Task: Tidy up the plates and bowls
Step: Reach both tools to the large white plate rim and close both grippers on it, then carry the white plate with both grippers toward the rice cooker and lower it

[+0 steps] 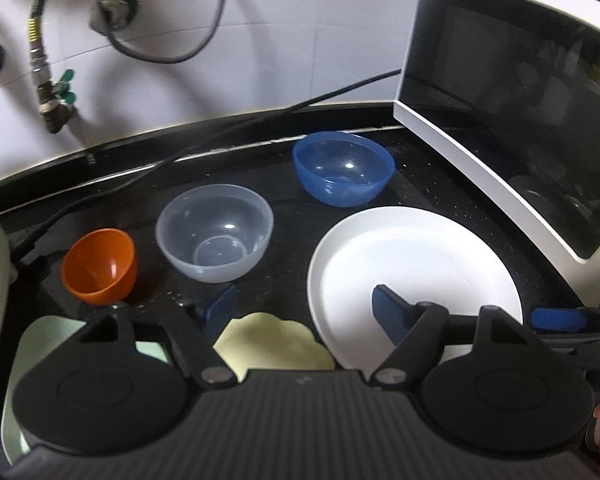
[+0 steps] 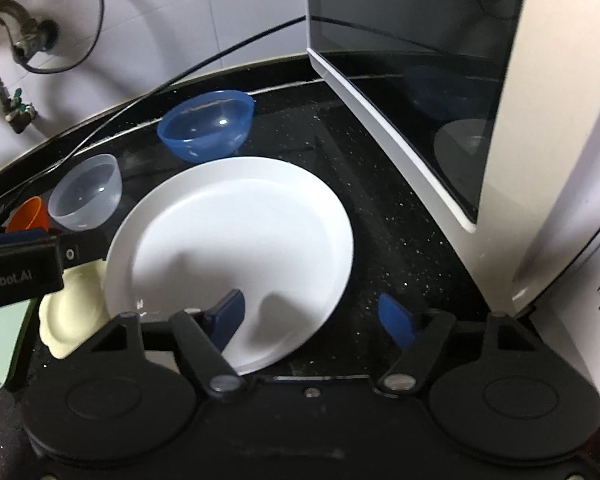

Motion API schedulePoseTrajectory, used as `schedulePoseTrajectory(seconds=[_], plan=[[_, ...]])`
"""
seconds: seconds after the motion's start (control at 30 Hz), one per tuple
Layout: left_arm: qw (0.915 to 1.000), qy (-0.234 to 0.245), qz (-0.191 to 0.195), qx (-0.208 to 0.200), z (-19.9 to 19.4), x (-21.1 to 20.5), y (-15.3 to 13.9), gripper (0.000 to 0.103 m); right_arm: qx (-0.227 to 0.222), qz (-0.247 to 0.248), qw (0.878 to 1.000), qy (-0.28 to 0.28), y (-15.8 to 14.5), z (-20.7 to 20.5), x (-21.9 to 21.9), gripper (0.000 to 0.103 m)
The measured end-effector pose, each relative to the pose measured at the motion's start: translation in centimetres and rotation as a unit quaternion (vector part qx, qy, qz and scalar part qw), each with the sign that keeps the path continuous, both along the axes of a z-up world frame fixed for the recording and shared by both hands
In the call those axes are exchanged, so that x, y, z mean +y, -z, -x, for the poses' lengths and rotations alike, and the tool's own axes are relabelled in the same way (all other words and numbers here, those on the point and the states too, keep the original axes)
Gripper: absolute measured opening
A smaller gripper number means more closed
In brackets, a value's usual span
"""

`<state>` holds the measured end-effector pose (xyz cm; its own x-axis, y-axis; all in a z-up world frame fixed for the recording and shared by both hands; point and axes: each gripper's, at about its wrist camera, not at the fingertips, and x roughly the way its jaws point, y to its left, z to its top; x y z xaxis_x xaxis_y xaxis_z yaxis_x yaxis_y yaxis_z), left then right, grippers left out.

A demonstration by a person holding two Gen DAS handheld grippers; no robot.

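We read "Robot.AI" on L gripper (image 2: 20,276); its jaws part-open, empty. R gripper (image 2: 316,320), gaping, straddles white plate (image 2: 236,232) rim w/o pressing. Oven (image 2: 572,240) dial: 20, 15, 10.

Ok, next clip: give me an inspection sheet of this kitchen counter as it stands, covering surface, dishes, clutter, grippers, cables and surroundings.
Surface: black speckled counter, dry-looking, no spills seen.
Job's things: white plate in front; blue bowl behind it; clear bowl and orange cup to the left, all upright and apart; a cream scalloped dish and a pale green plate nearest the camera.
Clutter: nothing seen.
Grippers: left gripper open, one finger over the white plate's rim; right gripper open astride the plate's near edge; neither grips yet.
Cables: black cable along the counter's back edge.
Surroundings: white microwave on the right; tiled wall with gas valve.
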<state>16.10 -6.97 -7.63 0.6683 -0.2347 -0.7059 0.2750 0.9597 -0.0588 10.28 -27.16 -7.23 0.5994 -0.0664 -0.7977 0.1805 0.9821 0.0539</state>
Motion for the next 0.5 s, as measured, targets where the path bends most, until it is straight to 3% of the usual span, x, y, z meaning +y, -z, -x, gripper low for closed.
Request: schedulePoseTrajectory(seconds=[0.17,0.3,0.5], plan=[[0.9998,0.011,0.004,0.016,-0.9,-0.8,0.7,0.071,0.009,-0.014,1.000,-0.009,0.6,-0.3,0.0,0.037],[0.9996,0.014,0.002,0.026,-1.6,-1.2,1.3,0.070,0.006,-0.014,1.000,-0.015,0.8,-0.5,-0.2,0.027],[0.9986,0.026,0.011,0.046,-2.7,-1.7,2.3,0.054,0.005,-0.018,1.000,-0.023,0.6,-0.1,-0.3,0.025]])
